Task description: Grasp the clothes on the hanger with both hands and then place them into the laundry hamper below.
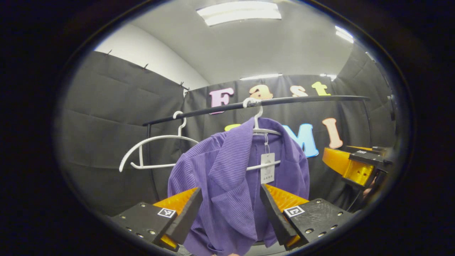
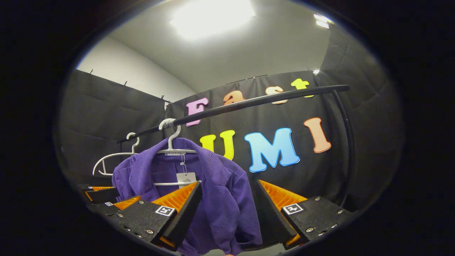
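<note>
While the purple shirt (image 1: 231,177) hangs from a white hanger (image 1: 261,133) on the black rail (image 1: 256,104), both hand-held grippers are held up in front of it with their jaws spread wide. In the left gripper view, the left hand-held gripper (image 1: 231,209) frames the lower front of the shirt between its two fingers; the fabric hangs in the gap, and I cannot tell whether either finger touches it, so nothing is gripped. A white paper tag (image 1: 267,168) dangles from the hanger's neck over the open collar. To the left on the same rail hangs a second white hanger (image 1: 156,151), bare. At the right edge of that view the other hand-held gripper juts in from the side, near the shirt's shoulder but apart from it.

In the right gripper view, the right hand-held gripper (image 2: 227,208) is likewise open, its fingers standing either side of the shirt's (image 2: 213,192) right-hand front panel, with the cloth hanging loose between them and not pinched. The tag (image 2: 186,177) shows just above the left finger. The left hand-held gripper shows low at the left edge, beside the sleeve. The rail (image 2: 249,103) slopes across the black cloth wall (image 2: 355,142), and the bare hanger (image 2: 113,156) sits farther left along it. A bright ceiling light (image 2: 213,16) glares overhead.
</note>
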Action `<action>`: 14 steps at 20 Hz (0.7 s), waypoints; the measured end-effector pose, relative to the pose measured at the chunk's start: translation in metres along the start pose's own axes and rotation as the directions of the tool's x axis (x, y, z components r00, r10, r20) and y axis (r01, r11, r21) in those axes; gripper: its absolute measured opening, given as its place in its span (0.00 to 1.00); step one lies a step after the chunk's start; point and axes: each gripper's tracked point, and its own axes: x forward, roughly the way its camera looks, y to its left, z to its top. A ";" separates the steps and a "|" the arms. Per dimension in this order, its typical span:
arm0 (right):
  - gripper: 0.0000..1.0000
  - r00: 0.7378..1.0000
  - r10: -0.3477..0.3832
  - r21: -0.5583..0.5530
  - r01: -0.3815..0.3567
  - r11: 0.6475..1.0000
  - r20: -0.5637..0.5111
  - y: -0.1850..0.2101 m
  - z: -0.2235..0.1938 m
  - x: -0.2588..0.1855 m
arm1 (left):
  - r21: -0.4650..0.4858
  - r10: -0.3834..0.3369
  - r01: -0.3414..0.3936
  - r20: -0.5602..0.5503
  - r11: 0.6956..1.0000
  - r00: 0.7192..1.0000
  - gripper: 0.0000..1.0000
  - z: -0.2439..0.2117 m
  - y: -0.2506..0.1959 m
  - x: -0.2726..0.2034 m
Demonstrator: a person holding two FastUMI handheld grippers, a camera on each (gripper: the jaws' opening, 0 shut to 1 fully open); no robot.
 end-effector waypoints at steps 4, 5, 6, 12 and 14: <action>0.94 0.998 0.067 0.001 -0.067 0.998 0.008 0.009 -0.010 0.025 | 0.012 0.036 -0.036 -0.027 0.999 0.999 0.99 -0.015 -0.003 0.020; 0.94 0.997 0.081 0.007 -0.081 0.997 0.001 0.011 -0.015 0.031 | 0.021 0.045 -0.044 -0.036 0.999 0.998 0.99 -0.020 -0.004 0.024; 0.94 0.996 0.093 0.016 -0.093 0.996 -0.011 0.013 -0.022 0.036 | 0.026 0.057 -0.056 -0.041 0.998 0.998 0.99 -0.022 -0.004 0.028; 0.94 0.988 0.124 0.017 -0.123 0.992 -0.089 0.013 -0.062 0.072 | 0.050 0.109 -0.106 -0.063 0.993 0.992 0.99 -0.036 -0.004 0.048; 0.94 0.983 0.138 0.020 -0.136 0.990 -0.123 0.016 -0.075 0.081 | 0.057 0.130 -0.127 -0.063 0.990 0.990 0.94 -0.038 -0.002 0.053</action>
